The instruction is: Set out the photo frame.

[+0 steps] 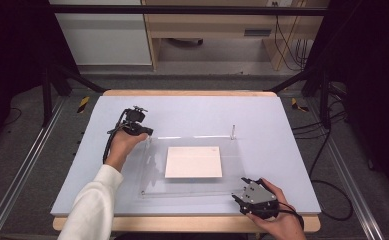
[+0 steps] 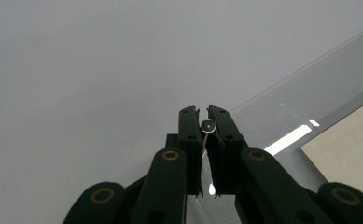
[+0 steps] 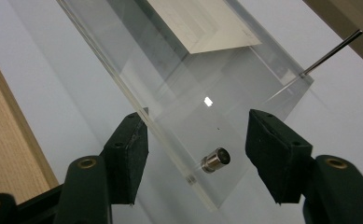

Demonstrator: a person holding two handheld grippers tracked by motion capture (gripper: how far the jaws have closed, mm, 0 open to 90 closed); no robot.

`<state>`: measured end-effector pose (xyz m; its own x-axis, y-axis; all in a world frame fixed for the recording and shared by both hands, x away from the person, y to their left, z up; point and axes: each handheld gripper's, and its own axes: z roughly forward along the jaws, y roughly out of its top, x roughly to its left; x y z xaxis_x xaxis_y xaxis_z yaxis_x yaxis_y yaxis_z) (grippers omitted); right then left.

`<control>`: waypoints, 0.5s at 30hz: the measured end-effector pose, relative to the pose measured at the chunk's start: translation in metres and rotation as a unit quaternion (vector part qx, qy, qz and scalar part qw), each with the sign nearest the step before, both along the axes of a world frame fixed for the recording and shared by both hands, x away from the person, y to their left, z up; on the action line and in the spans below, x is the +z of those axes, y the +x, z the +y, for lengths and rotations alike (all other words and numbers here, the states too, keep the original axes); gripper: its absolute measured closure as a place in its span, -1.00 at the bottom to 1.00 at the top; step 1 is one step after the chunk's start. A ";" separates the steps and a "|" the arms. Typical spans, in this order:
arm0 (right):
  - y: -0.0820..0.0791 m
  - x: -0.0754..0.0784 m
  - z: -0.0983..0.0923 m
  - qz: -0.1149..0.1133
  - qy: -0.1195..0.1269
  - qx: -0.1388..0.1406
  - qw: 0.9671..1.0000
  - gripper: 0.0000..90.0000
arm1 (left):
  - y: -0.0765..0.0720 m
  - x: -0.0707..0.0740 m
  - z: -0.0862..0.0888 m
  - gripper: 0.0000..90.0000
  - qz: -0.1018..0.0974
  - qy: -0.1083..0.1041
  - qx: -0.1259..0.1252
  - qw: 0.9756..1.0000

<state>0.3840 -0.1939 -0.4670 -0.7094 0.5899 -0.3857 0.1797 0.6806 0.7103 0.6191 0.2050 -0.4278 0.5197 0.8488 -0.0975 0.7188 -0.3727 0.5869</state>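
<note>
A clear acrylic plate lies on the pale blue table, with a white card at its middle. My left gripper is at the plate's far left corner. In the left gripper view its jaws are shut on a thin metal pin with a round head. My right gripper is at the near right corner. In the right gripper view it stands open on either side of a short metal stud set in the plate, and neither pad touches the stud.
A thin upright metal pin stands at the plate's far right corner; the right gripper view shows this pin too. A wooden edge runs along the table's front. Black frame rails and cables flank the table.
</note>
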 end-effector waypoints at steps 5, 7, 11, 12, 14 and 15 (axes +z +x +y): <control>0.001 0.000 0.000 -0.001 -0.001 0.000 1.000 -0.10 | 0.000 -0.001 0.001 0.77 -0.004 -0.003 0.002 1.000; 0.000 0.000 0.000 -0.001 -0.001 0.000 1.000 -0.10 | -0.002 -0.002 0.002 0.74 -0.004 0.001 -0.004 1.000; 0.000 0.001 0.000 -0.001 0.001 0.000 1.000 -0.10 | -0.009 -0.001 0.002 0.50 -0.037 -0.009 -0.004 0.999; 0.000 0.001 0.000 0.001 0.001 -0.001 1.000 -0.10 | -0.012 0.001 0.002 0.44 -0.046 -0.009 -0.009 0.999; 0.000 0.000 0.000 0.001 -0.001 0.000 1.000 -0.10 | -0.015 0.002 0.002 0.35 -0.056 -0.009 -0.011 0.998; 0.000 0.000 0.000 0.001 -0.002 0.000 1.000 -0.10 | -0.018 0.004 0.003 0.32 -0.065 -0.008 -0.013 0.998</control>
<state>0.3843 -0.1936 -0.4669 -0.7102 0.5879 -0.3873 0.1803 0.6837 0.7072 0.6007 0.2077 -0.4236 0.5515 0.8332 -0.0410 0.6258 -0.3807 0.6807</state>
